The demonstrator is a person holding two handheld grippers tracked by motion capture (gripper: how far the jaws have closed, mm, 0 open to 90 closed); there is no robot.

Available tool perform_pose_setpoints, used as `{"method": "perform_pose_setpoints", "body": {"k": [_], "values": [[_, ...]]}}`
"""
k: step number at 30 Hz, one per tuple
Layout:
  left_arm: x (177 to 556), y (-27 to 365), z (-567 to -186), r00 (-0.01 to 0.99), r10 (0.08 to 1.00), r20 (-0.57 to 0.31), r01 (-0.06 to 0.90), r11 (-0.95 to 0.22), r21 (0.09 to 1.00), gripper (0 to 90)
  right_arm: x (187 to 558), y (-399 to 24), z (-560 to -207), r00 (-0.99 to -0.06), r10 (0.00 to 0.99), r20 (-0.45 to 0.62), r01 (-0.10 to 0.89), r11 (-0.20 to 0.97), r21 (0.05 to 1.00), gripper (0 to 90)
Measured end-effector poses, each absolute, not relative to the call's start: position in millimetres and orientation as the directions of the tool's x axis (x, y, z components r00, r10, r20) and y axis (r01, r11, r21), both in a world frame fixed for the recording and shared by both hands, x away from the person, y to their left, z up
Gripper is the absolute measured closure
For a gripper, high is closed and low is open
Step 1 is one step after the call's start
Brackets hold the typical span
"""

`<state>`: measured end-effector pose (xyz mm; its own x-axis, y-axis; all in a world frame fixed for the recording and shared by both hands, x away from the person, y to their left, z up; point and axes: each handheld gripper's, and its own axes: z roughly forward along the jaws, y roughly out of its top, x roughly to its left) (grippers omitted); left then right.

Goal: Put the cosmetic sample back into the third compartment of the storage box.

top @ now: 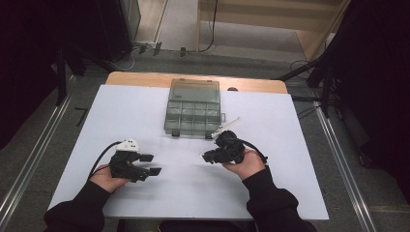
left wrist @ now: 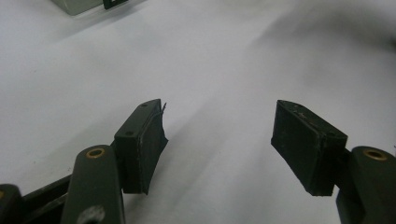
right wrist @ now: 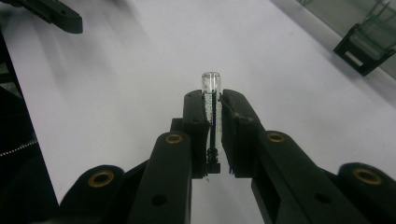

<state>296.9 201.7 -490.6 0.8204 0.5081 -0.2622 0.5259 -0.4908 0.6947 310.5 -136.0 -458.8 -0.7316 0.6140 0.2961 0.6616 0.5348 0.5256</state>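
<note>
Clamping a clear pen point(right wrist: 211, 100) between its jaws, the right gripper point(top: 209, 155) hovers near the middle of the white table point(top: 145, 111), just in front of the compartment box point(top: 193, 108) at the far edge. Left gripper point(top: 151, 164): jaws spread, empty, near the front-left edge.

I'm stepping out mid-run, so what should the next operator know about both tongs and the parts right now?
Right tongs: shut on a thin clear tube, held lengthwise between the pads, its tip poking past them, above the white mat.
Left tongs: open, nothing between them, low over the mat.
Compartment box: at the far middle of the mat, lid open; whether its cells hold anything cannot be told. A pale, thin rod-like piece lies by its right corner.
Done: tube picked up.
Left: probably placing the tube in a box compartment, which has not happened yet.
</note>
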Motion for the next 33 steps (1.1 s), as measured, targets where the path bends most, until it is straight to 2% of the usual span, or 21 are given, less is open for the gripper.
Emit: {"method": "perform_pose_setpoints", "body": {"k": [33], "values": [[298, 203, -491, 0.820, 0.513, -0.254, 0.522, -0.487, 0.700, 33.8, 343, -145, -437, -0.672, 0.677, 0.300, 0.712, 0.480, 0.512, 81.9]]}}
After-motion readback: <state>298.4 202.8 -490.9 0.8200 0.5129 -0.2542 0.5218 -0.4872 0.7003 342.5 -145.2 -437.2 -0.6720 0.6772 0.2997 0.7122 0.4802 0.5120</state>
